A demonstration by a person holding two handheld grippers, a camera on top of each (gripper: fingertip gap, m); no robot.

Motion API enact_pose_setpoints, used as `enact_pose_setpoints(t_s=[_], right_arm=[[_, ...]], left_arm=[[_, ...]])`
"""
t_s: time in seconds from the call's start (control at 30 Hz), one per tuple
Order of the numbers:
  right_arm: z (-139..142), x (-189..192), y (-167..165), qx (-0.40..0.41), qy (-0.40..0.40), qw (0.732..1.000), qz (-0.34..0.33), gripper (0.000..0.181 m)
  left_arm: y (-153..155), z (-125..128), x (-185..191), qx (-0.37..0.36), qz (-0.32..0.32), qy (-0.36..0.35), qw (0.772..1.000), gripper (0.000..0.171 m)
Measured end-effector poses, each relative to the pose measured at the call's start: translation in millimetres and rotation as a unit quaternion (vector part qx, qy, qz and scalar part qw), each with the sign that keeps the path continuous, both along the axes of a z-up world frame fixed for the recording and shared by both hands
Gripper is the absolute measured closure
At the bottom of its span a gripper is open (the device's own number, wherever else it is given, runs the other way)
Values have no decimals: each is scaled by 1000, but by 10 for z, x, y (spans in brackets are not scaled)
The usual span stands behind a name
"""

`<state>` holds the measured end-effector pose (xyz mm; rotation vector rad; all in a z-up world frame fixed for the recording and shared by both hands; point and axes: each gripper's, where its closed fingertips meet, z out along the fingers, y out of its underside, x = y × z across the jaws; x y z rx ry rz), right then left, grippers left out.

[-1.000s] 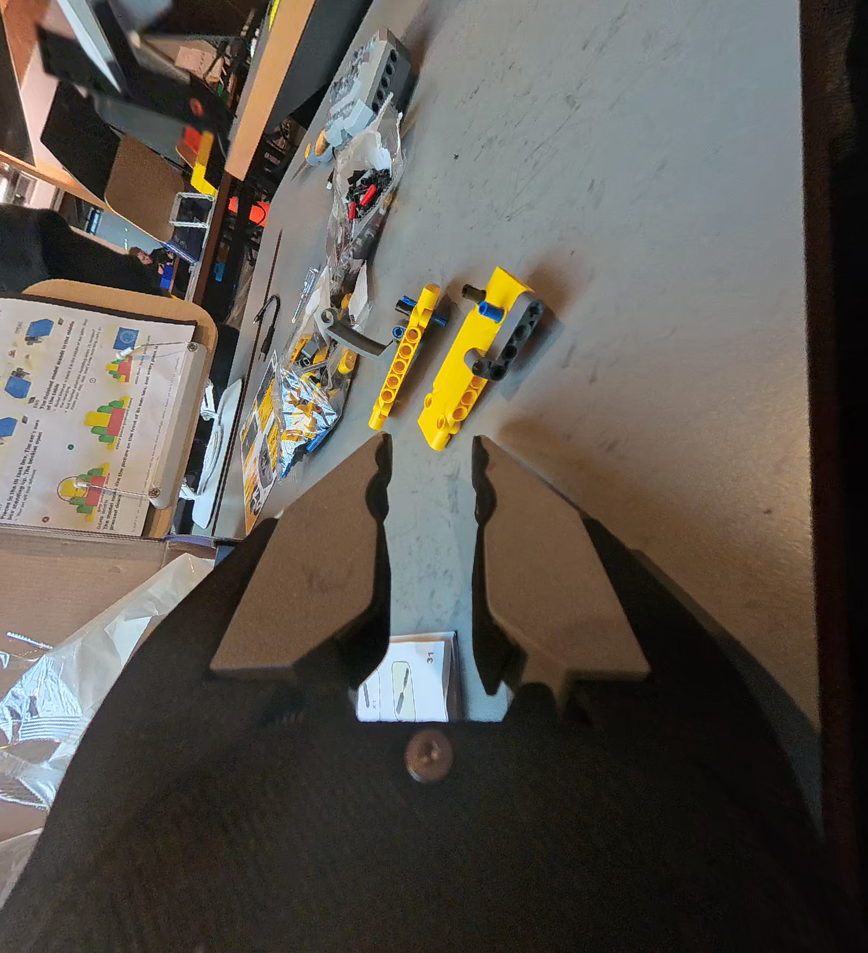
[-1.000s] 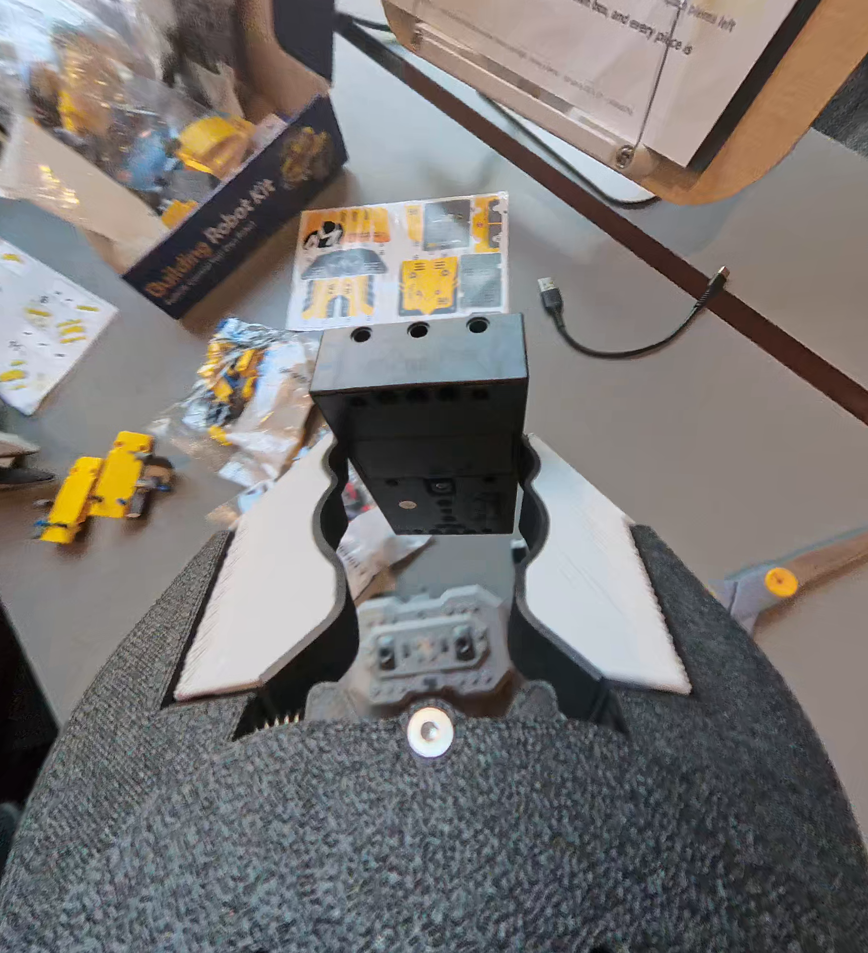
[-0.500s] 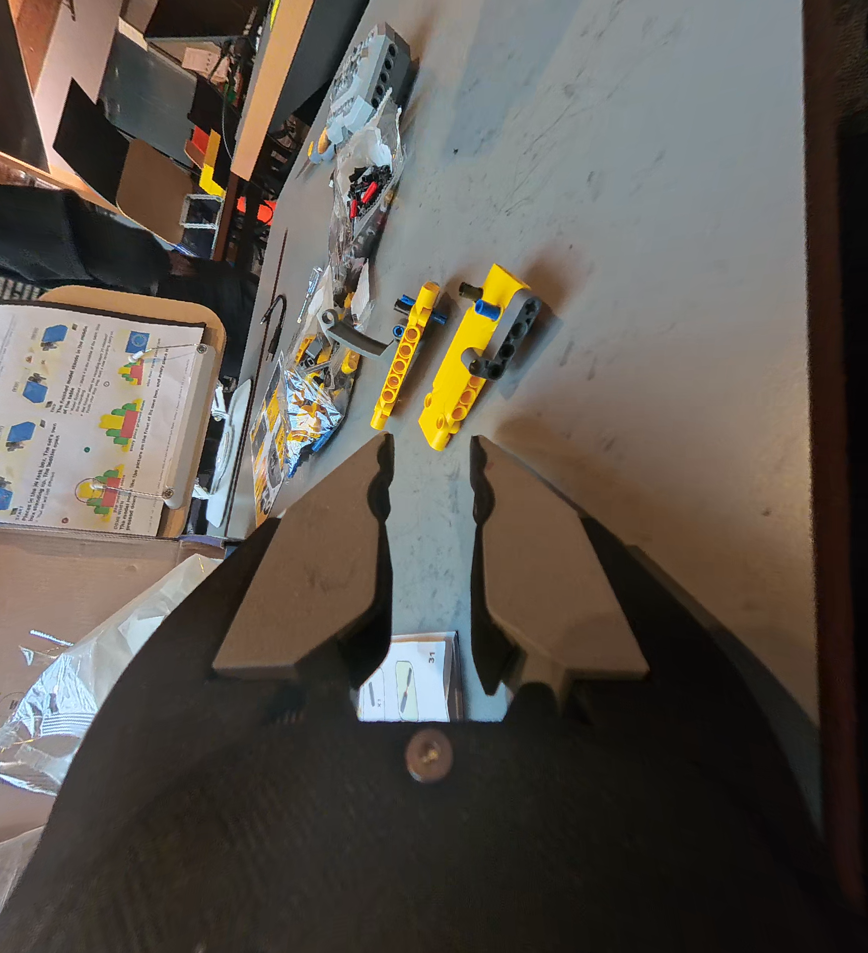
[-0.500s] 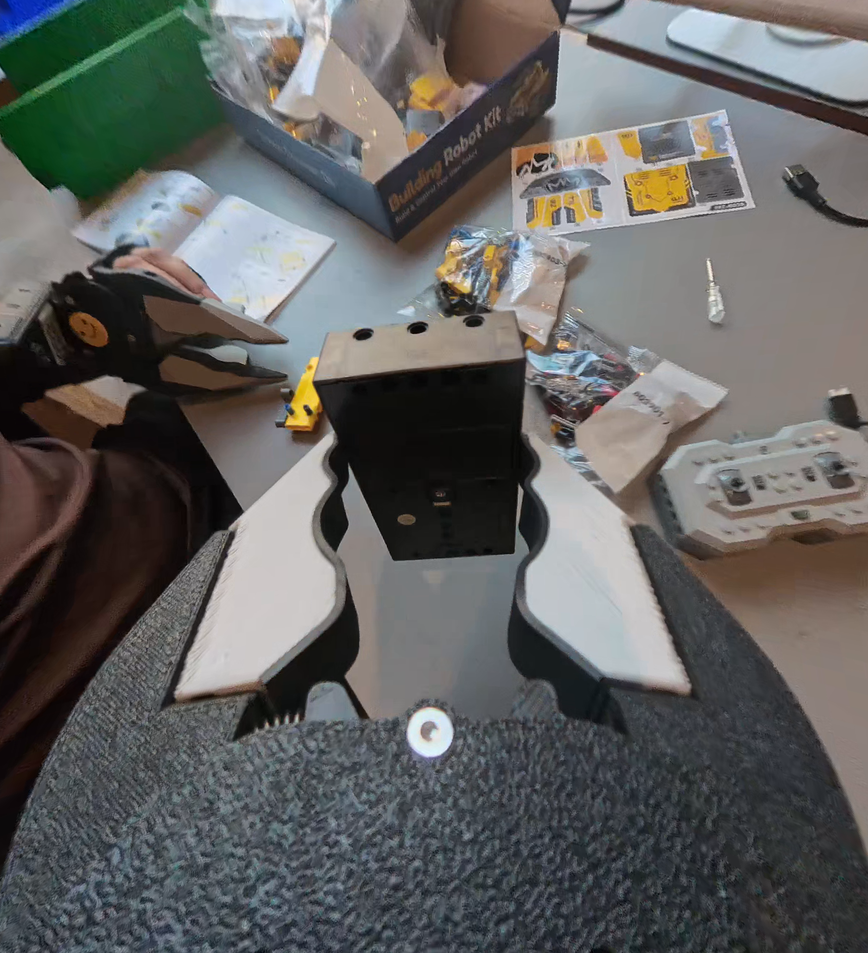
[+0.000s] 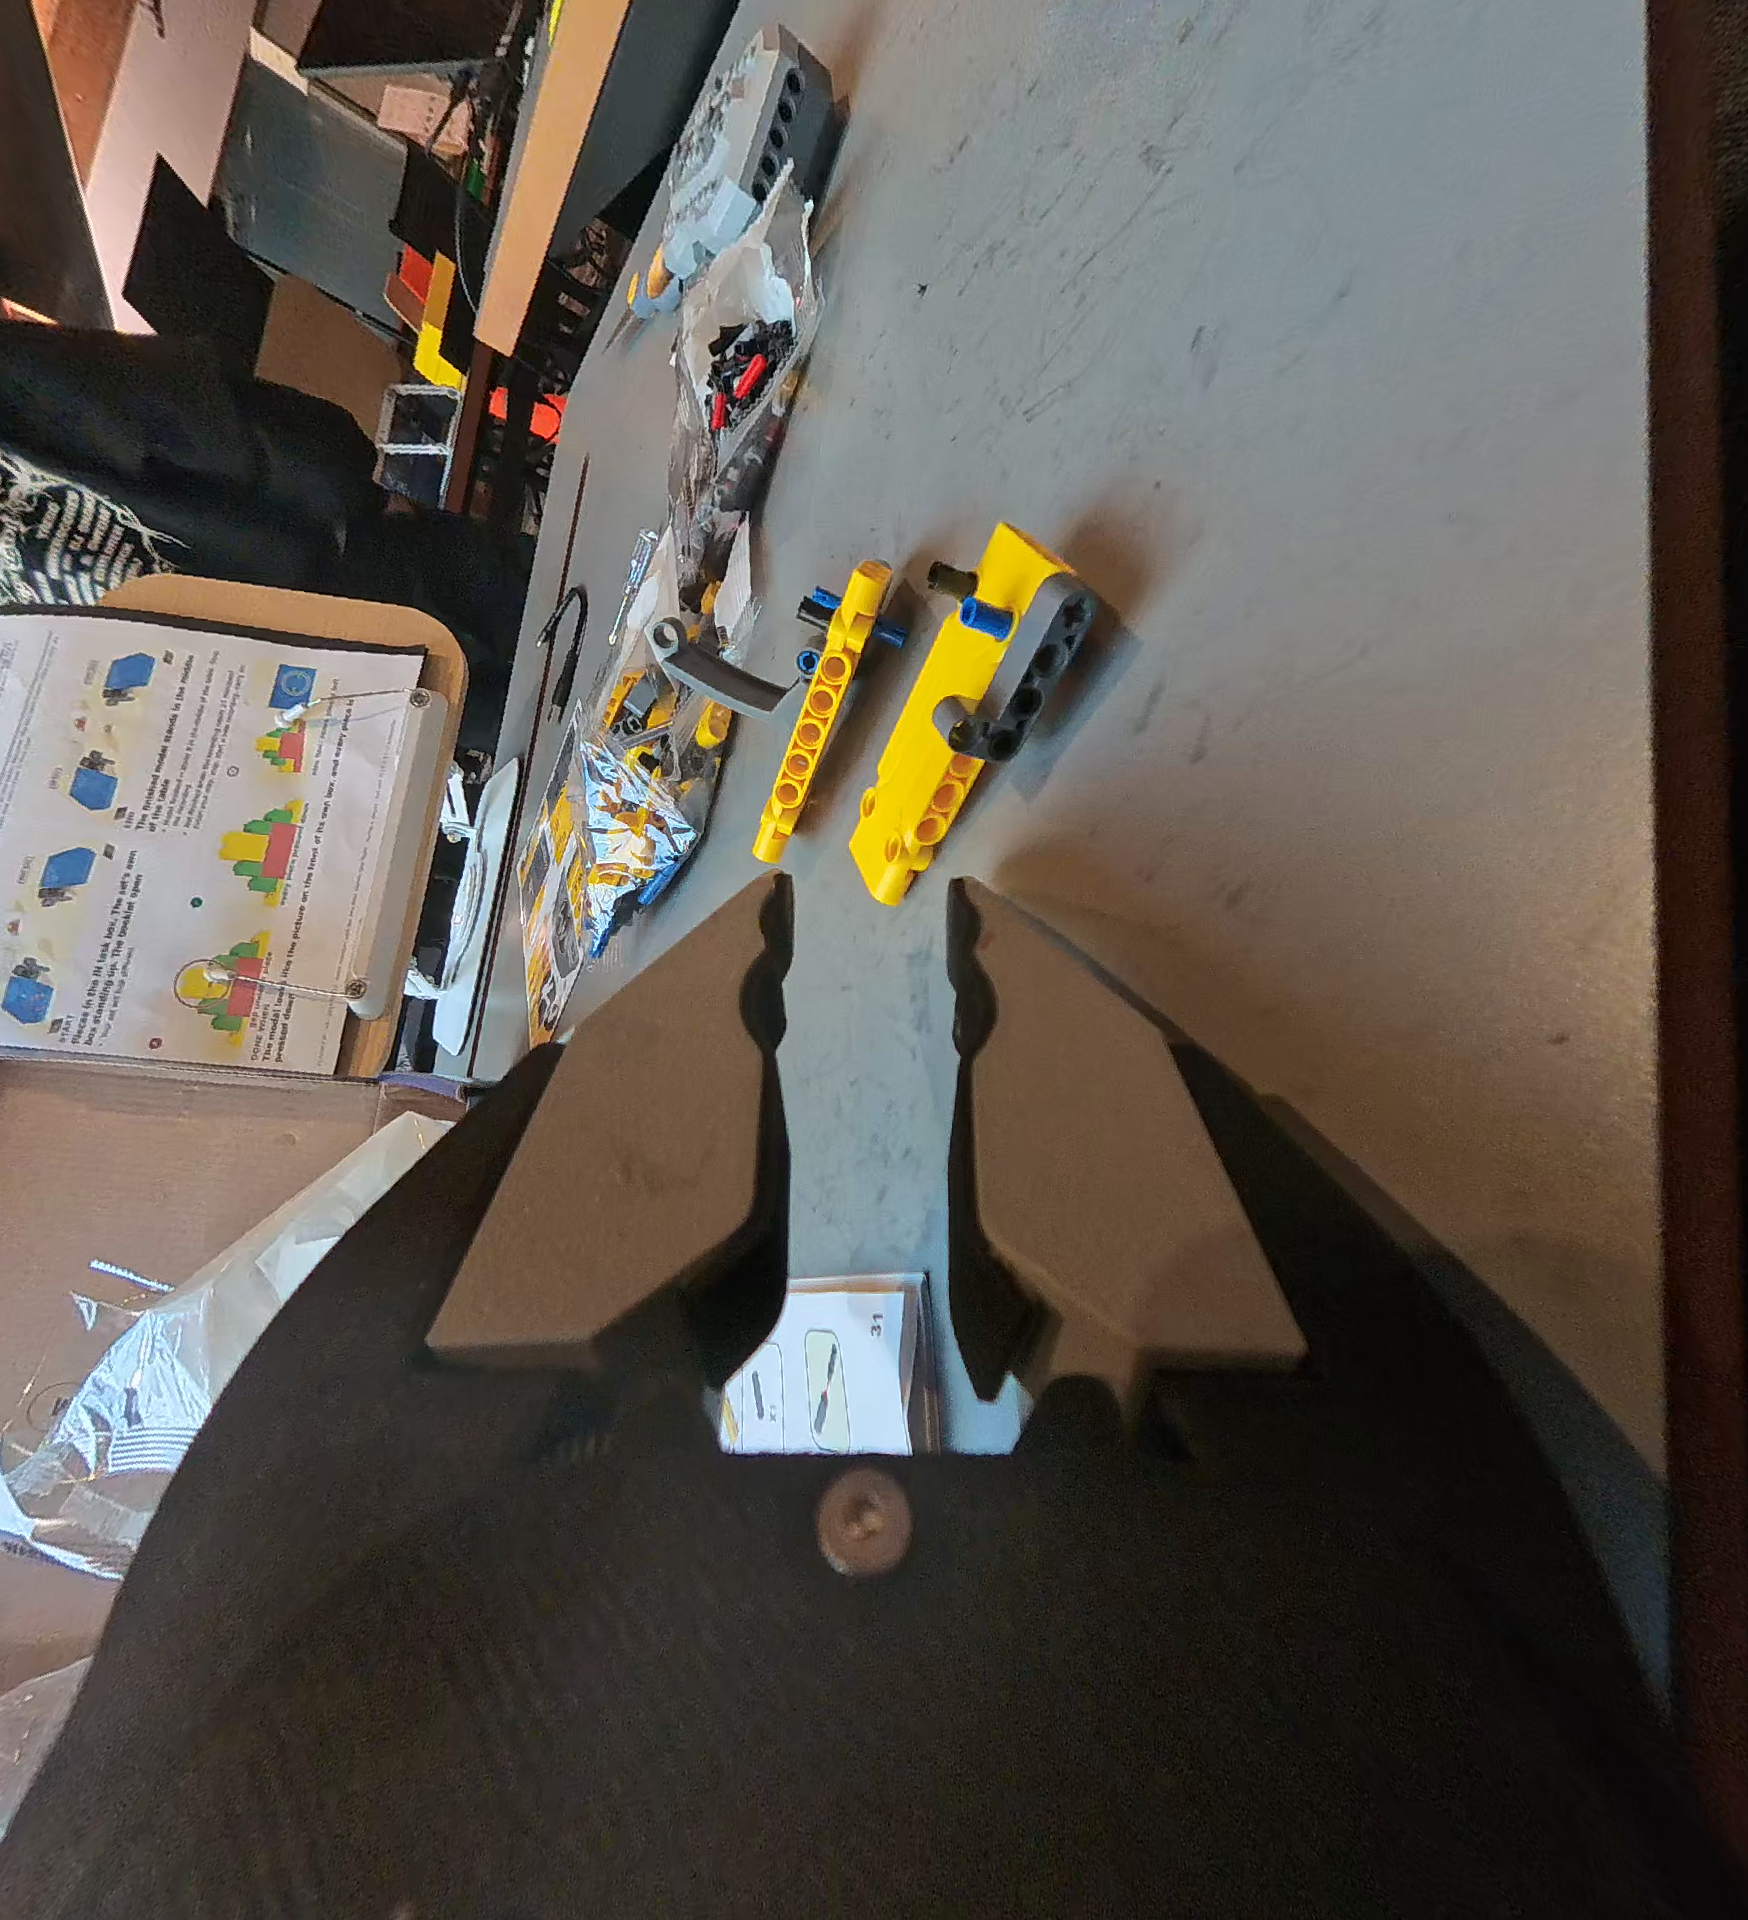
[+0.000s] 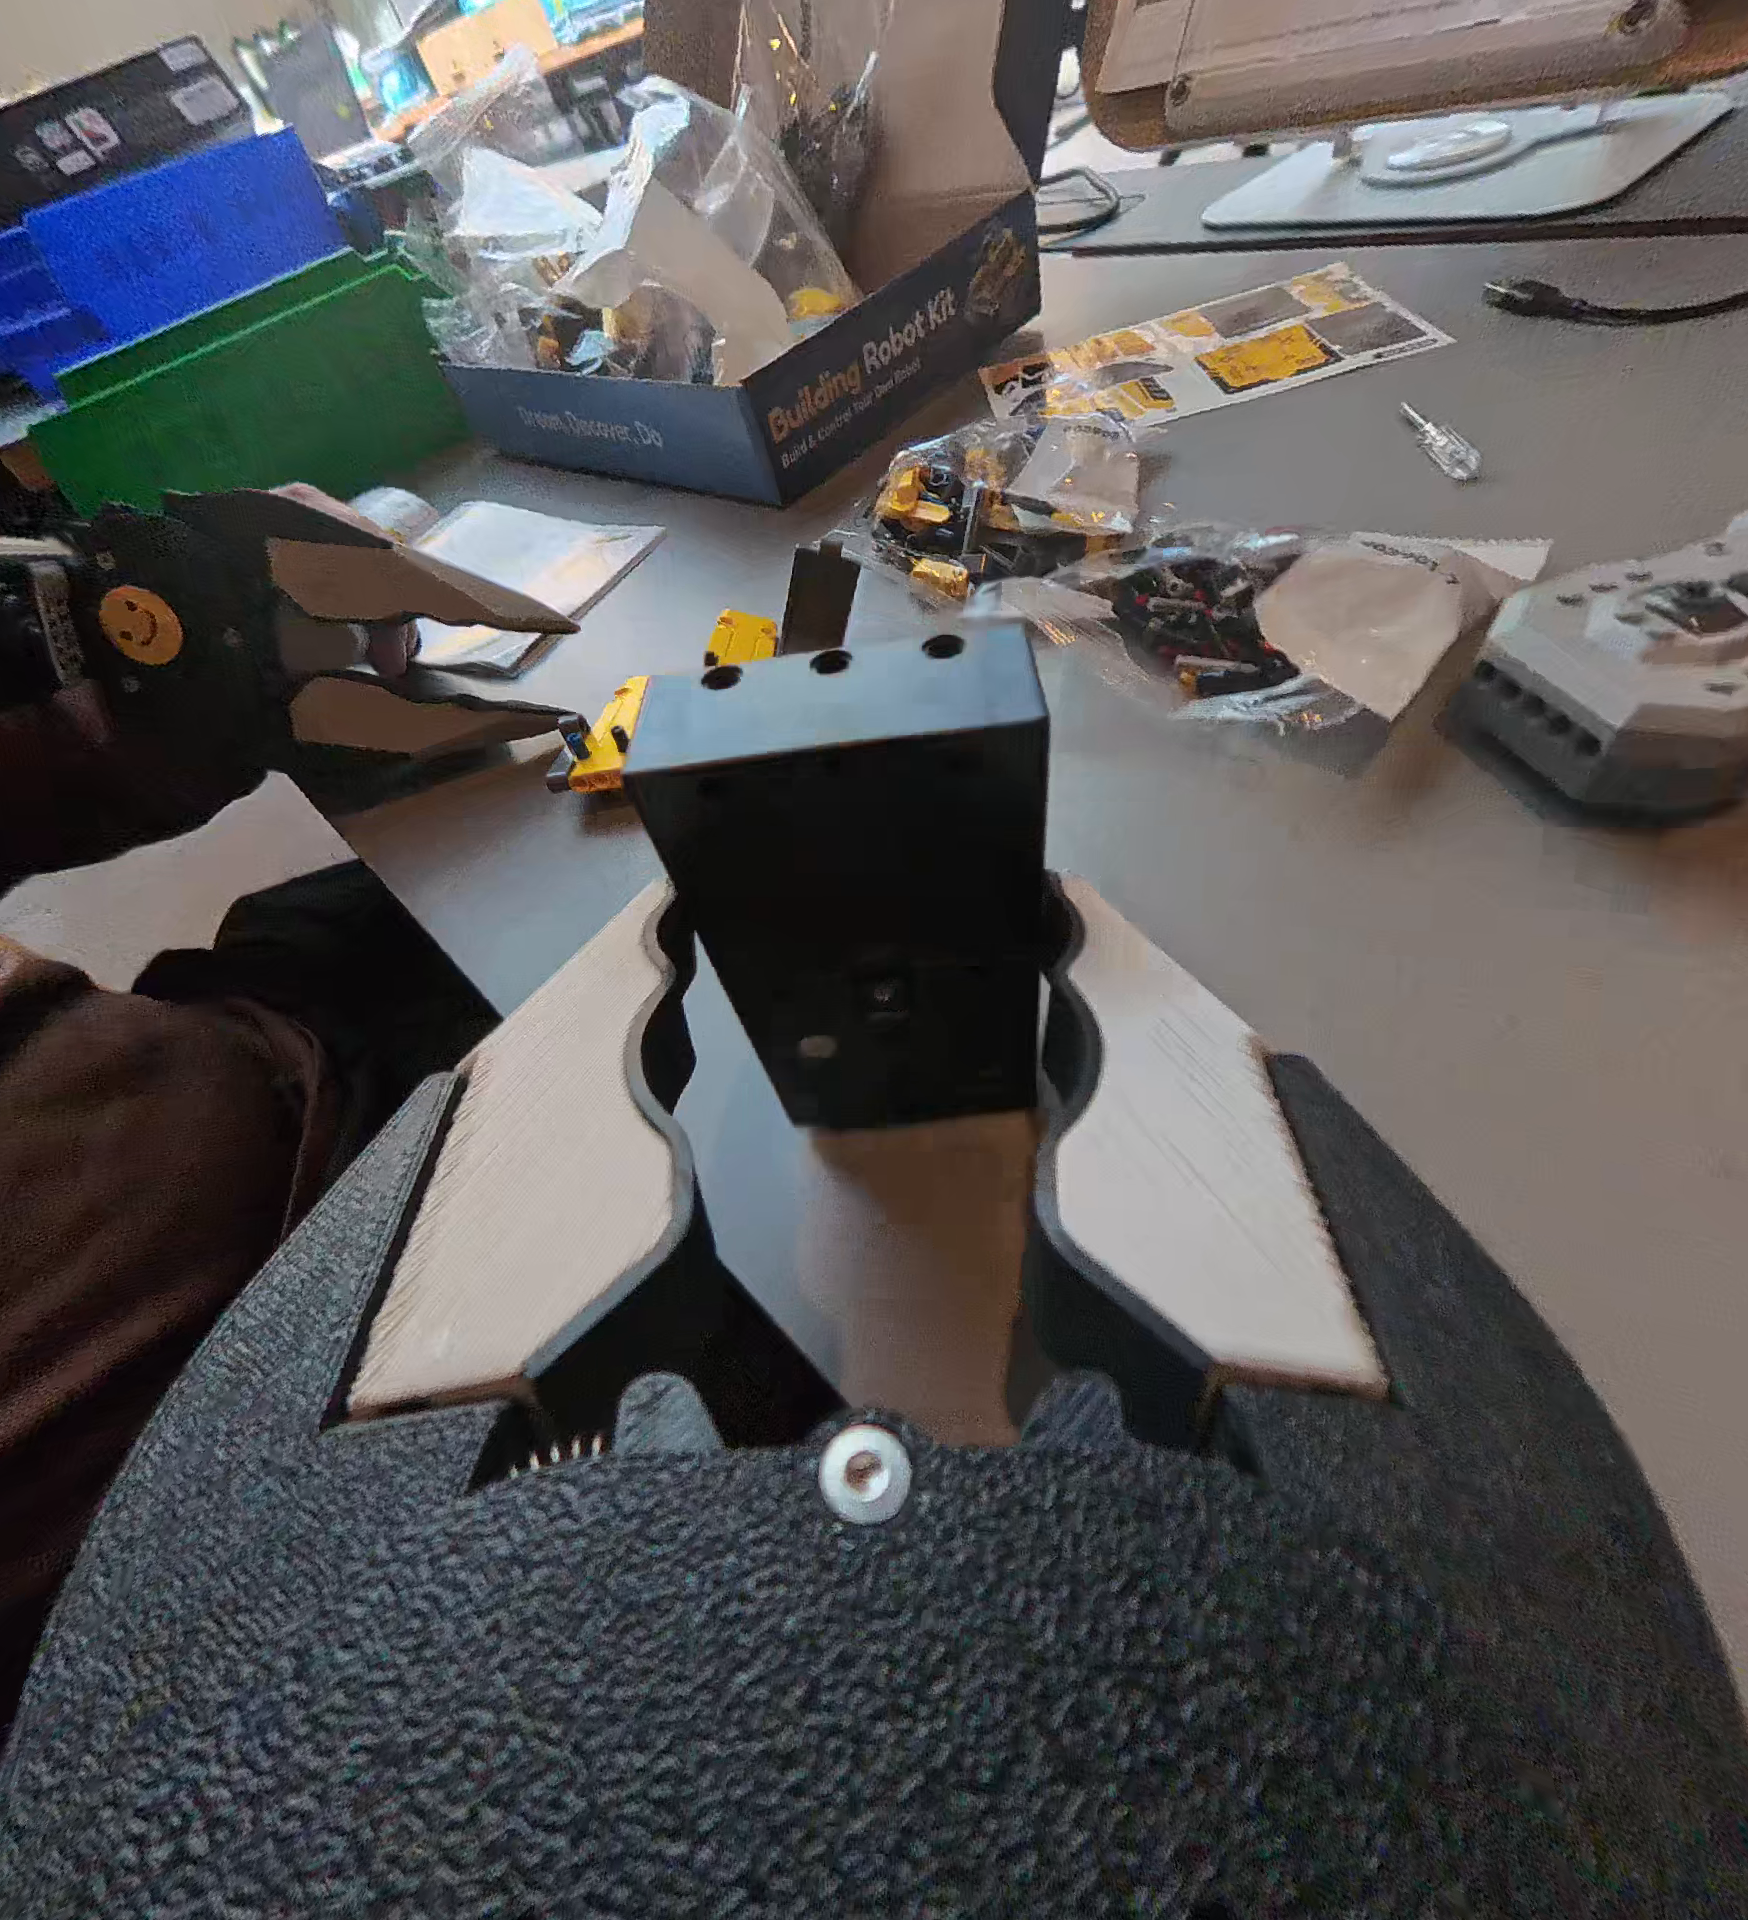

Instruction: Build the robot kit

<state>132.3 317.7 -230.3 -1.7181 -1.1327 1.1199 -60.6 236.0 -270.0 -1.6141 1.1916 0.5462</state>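
Note:
My right gripper (image 6: 859,904) is shut on a black rectangular block (image 6: 839,790) with three holes on its top end, and holds it upright above the grey table (image 6: 1369,987). My left gripper (image 5: 865,894) is open and empty, low over the table, its tips just short of a yellow holed beam (image 5: 818,717) and a yellow assembly with a grey and black arm (image 5: 963,717). In the right wrist view the left gripper (image 6: 569,670) shows at the left, pointing at the yellow pieces (image 6: 605,738), which the black block partly hides.
An open blue kit box (image 6: 745,416) with bags, a sticker sheet (image 6: 1213,353), bags of small parts (image 6: 1213,613), a grey hub (image 6: 1659,665), a booklet (image 6: 527,561), a small screwdriver (image 6: 1436,457) and green and blue bins (image 6: 246,384) lie on the table. A printed sheet on a board (image 5: 153,831) stands at the left. Spacing between my two grippers at the tips: around 20 centimetres.
My right gripper swung left and lower with the black block, bringing the left gripper and yellow pieces into its view. The left gripper has barely moved.

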Motion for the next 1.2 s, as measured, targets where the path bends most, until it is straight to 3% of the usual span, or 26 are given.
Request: enact_pose_setpoints(t_s=[0.17, 0.3, 0.47, 0.63, 0.77, 1.03, 1.2], right_arm=[[-90, 223, -8, 2, -10, 1000, -17, 114], [-329, 238, -1, 16, -91, 996, -16, 114], [-513, 202, -23, 22, -184, 983, -3, 131], [-536, 243, 62, 27, -238, 971, -16, 118], [-602, 478, 255, 11, -283, 956, -77, 116], [-429, 528, 287, 3, -255, 964, -73, 114], [-428, 299, 272, 16, -246, 968, -36, 97]], left_arm=[[9, -1, -11, 0, 4, 0, 1000, 144], [14, -2, -26, 1, 8, 2, 1000, 145], [12, -2, -26, 2, 8, 6, 1000, 145], [3, -1, -20, 2, 6, 4, 1000, 145], [-2, -4, -11, 2, 3, 4, 1000, 146], [-5, -5, -1, 1, 1, 4, 1000, 146], [-4, -5, -2, 1, 2, 4, 1000, 146]])
